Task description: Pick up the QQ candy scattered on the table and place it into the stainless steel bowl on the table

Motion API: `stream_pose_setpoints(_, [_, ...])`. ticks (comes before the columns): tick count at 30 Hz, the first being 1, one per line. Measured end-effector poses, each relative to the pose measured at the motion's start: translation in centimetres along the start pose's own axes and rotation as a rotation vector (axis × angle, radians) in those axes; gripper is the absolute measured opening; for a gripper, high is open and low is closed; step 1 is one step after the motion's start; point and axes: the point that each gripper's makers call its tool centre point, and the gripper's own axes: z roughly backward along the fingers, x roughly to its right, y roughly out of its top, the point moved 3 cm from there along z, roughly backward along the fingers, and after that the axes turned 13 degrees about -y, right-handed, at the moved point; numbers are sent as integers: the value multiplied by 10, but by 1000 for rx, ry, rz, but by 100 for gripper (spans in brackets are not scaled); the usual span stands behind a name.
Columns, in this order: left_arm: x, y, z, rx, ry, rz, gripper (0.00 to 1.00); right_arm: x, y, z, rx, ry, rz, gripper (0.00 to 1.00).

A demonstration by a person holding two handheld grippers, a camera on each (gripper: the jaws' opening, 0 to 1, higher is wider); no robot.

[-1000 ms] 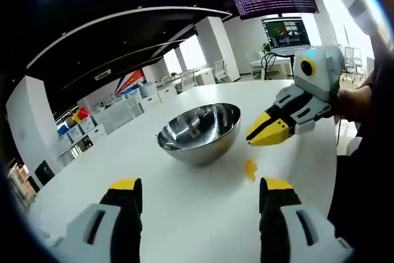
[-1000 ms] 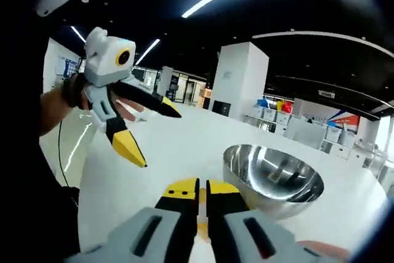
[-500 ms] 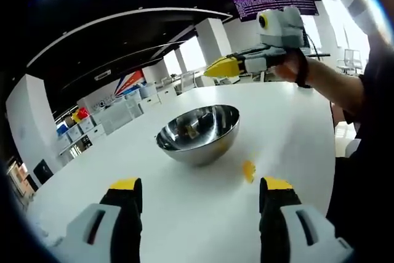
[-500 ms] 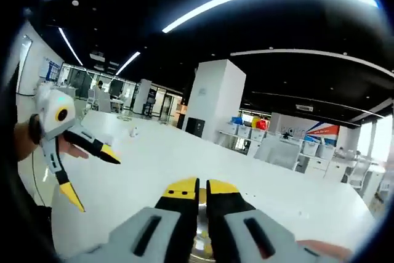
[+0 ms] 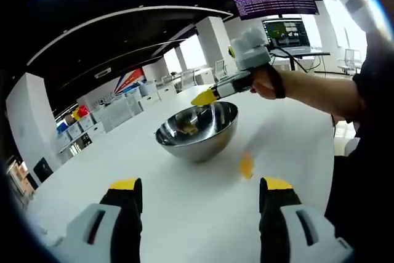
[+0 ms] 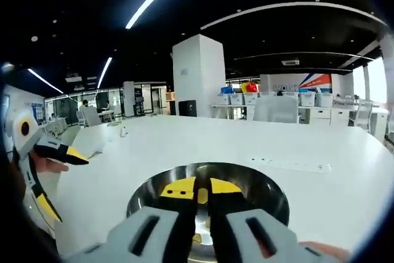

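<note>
Fingers of right gripper [image 6: 198, 189] pinched on a yellow QQ candy [image 6: 202, 196], poised over stainless steel bowl [image 6: 271, 190] (drop step); release next. Left gripper [image 5: 197, 192] spread wide, another candy [image 5: 246, 165] ahead on counter [image 5: 184, 201].

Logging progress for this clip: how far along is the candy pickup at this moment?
Done: at least one yellow piece already lies in the stainless steel bowl. In hand: the right gripper, jaws nearly closed on a yellow candy, is poised over the bowl, not yet released. Left: one more candy piece lies on the white table beside the bowl; the left gripper is open.
</note>
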Motion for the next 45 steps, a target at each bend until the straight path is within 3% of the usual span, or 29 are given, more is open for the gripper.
stream_pose_setpoints(5, [1, 2, -2, 5, -3, -3, 77, 1, -2, 4, -3, 14, -40, 14])
stream_pose_setpoints(23, [3, 5, -3, 0, -2, -8, 77, 4, 14, 24, 57, 1, -47, 13])
stream_pose_setpoints(27, [3, 6, -3, -1, -1, -12, 77, 6, 26, 30, 98, 1, -40, 13])
stream_pose_setpoints(31, [2, 6, -2, -3, 1, -12, 77, 1, 47, 43, 183, 29, -6, 13])
stream_pose_setpoints(38, [-2, 7, 0, -5, 16, -15, 77, -37, 87, 97, 367, 205, 96, 13])
stream_pose_setpoints(40, [-2, 7, -1, -6, 13, -15, 77, -45, 82, 104, 343, 223, 125, 13])
stream_pose_setpoints(42, [-1, 6, -2, -6, 11, -14, 77, -58, 71, 113, 330, 284, 159, 13])
stream_pose_setpoints(45, [-1, 6, -3, -5, 9, -12, 77, -73, 37, 122, 255, 366, 237, 13])
